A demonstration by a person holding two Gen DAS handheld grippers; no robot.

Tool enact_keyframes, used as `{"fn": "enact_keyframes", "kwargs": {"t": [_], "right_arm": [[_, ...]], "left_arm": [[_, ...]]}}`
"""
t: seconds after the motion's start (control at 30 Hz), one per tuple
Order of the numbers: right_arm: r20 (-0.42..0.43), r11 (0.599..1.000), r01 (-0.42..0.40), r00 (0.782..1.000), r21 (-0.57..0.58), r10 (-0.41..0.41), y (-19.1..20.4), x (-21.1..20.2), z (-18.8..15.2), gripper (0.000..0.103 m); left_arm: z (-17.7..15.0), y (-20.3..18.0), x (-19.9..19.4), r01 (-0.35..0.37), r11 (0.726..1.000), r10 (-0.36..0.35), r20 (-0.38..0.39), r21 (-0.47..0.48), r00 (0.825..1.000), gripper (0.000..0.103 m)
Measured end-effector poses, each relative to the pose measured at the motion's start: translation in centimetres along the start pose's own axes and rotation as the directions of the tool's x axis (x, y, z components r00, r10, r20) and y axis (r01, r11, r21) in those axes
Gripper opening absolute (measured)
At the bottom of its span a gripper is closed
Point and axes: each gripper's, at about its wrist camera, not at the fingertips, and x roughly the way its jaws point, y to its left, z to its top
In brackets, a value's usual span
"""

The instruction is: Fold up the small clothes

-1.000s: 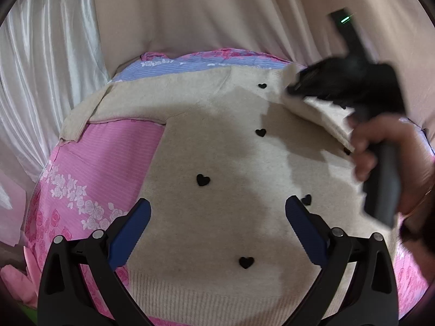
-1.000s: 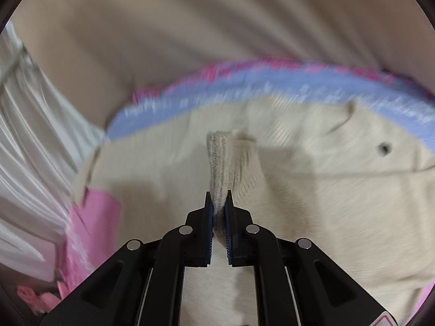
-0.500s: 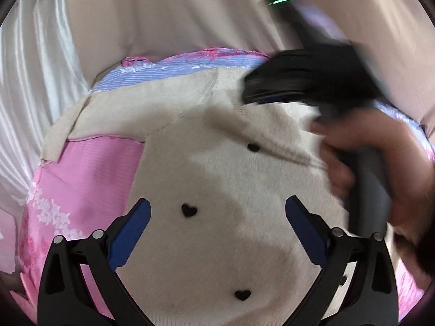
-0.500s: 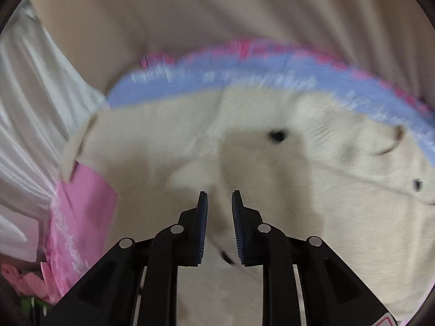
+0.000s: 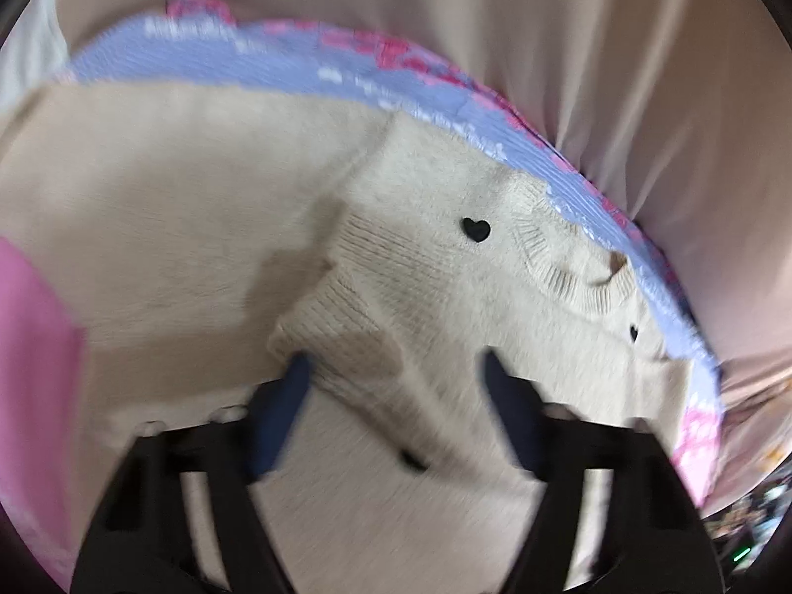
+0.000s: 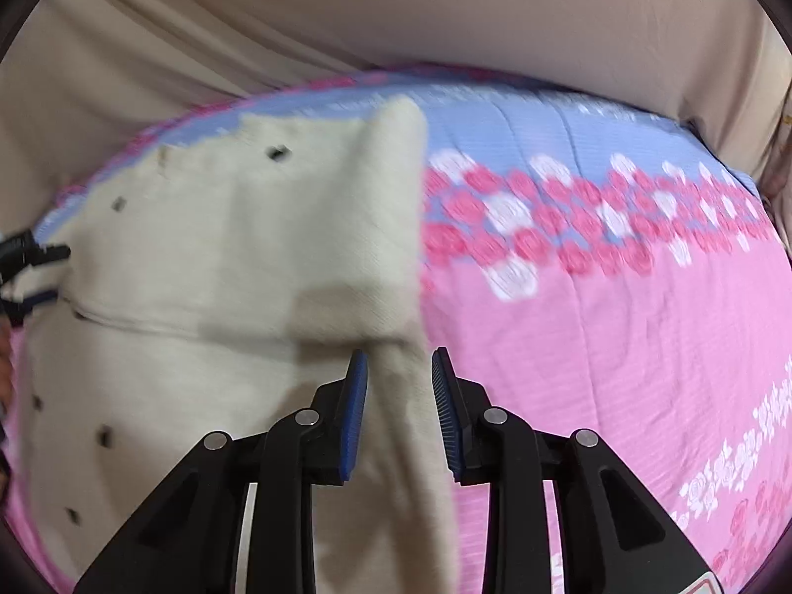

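A small cream knitted sweater point(image 5: 198, 227) with little black hearts lies on a pink and blue floral bedcover. Its right sleeve is folded inward across the body; the ribbed cuff point(image 5: 321, 317) lies just ahead of my left gripper point(image 5: 396, 371), which is open and empty above it. The neckline point(image 5: 584, 287) is at the right of that view. In the right wrist view the sweater point(image 6: 237, 247) fills the left half. My right gripper point(image 6: 398, 371) is open over the sweater's right folded edge, holding nothing.
The bedcover point(image 6: 618, 346) stretches to the right, pink with a rose band and a blue far strip point(image 5: 277, 59). Beige curtains point(image 6: 396, 10) hang behind the bed. The left gripper's tips point(image 6: 29, 267) show at the left edge of the right wrist view.
My right gripper let go of the sleeve cuff, opened and swung right to the sweater's edge. My left gripper moved forward toward the dropped cuff.
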Motion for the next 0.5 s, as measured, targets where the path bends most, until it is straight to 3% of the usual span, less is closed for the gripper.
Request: {"fn": "enact_keyframes", "kwargs": {"t": [0.1,0.13,0.2,0.3,0.33,0.4,0.5], "right_arm": [[-0.027,0.999,-0.025,0.999,-0.031,0.024,0.0,2.1,0.0,0.028],[-0.024,0.999,-0.029,0.999,-0.042,0.028,0.2,2.5,0.2,0.023],[0.002,0.999,-0.038,0.999,-0.026,0.038,0.3,2.8,0.7,0.009],[0.089,0.99,-0.052,0.995,0.129,0.041,-2.2,1.5,1.2,0.008],[0.077,0.985,-0.045,0.996,0.166,0.033,-3.4,1.9,0.9,0.007],[0.014,0.986,-0.041,0.999,0.161,0.04,-5.0,3.8,-0.4,0.007],[0.018,0.994,-0.056,0.998,0.099,0.054,-4.9,2.6,-0.2,0.008]], "left_arm": [[0.6,-0.7,0.4,-0.058,0.998,0.058,0.032,0.013,0.998,0.035],[0.7,-1.0,0.3,-0.069,0.997,0.068,0.045,0.029,0.997,0.029],[1.1,-1.5,0.0,-0.09,0.994,0.087,0.056,0.056,0.995,0.026],[1.7,-1.2,0.3,-0.142,0.987,0.139,0.052,0.073,0.989,0.026],[1.7,-0.9,0.6,-0.16,0.984,0.157,0.044,0.079,0.987,0.026],[1.5,-0.5,1.0,-0.165,0.982,0.163,0.034,0.09,0.986,0.026],[1.3,-1.0,1.0,-0.202,0.97,0.197,0.051,0.134,0.979,0.026]]}}
